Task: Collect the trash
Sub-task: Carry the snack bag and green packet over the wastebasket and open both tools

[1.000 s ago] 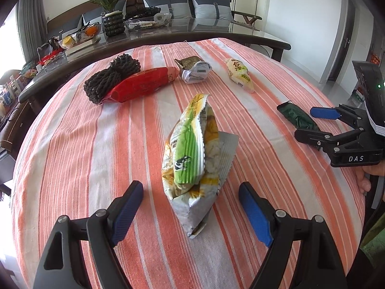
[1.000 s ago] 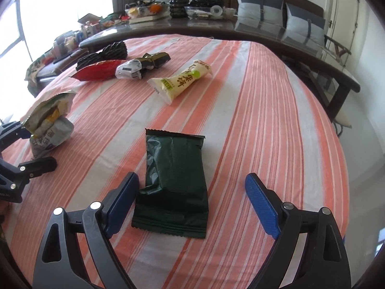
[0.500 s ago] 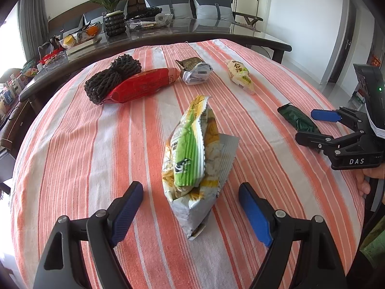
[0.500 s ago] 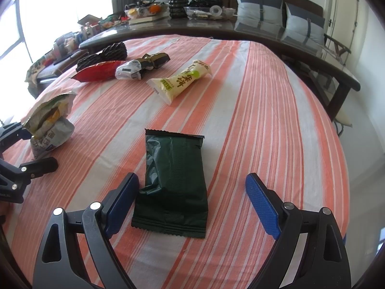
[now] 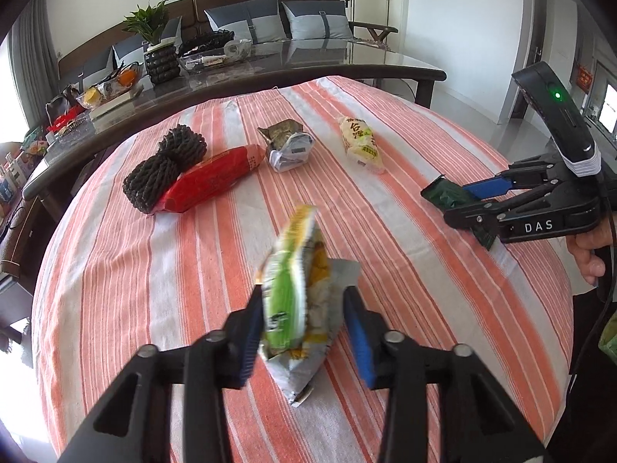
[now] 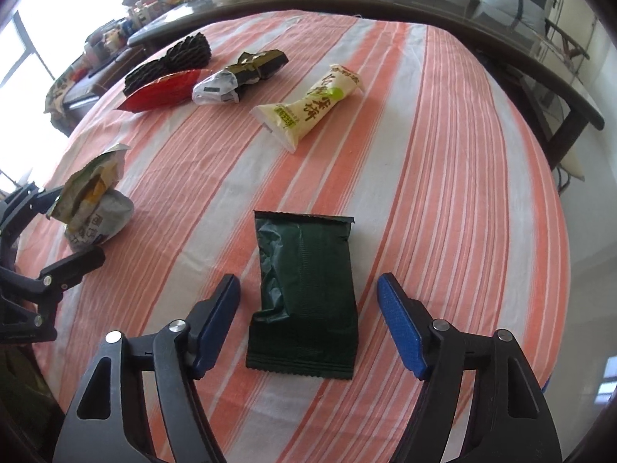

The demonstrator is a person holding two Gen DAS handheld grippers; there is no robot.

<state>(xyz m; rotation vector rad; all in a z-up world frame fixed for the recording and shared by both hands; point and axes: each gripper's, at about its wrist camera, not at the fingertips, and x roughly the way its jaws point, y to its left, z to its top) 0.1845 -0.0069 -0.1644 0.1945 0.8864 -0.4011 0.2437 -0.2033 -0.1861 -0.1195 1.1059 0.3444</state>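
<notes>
Tablecloth [image 6: 443, 162] w/ orange-white stripes, wrappers scattered, sofa [image 5: 246, 11] behind

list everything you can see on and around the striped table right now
snack bag: 1, green, yellow and silver, near edge, between closing left jaws
green wrapper: 1, dark green, flat between closing right jaws
cream wrapper: 1, pale yellow, mid table
crumpled wrapper: 1, silver and olive, far side
red wrapper: 1, red, far left
foam nets: 2, black, beside red wrapper
tablecloth: 1, orange and white stripes
potted plant: 1, green, rear table
left gripper: 1, black, blue pads
right gripper: 1, black, blue pads
</notes>
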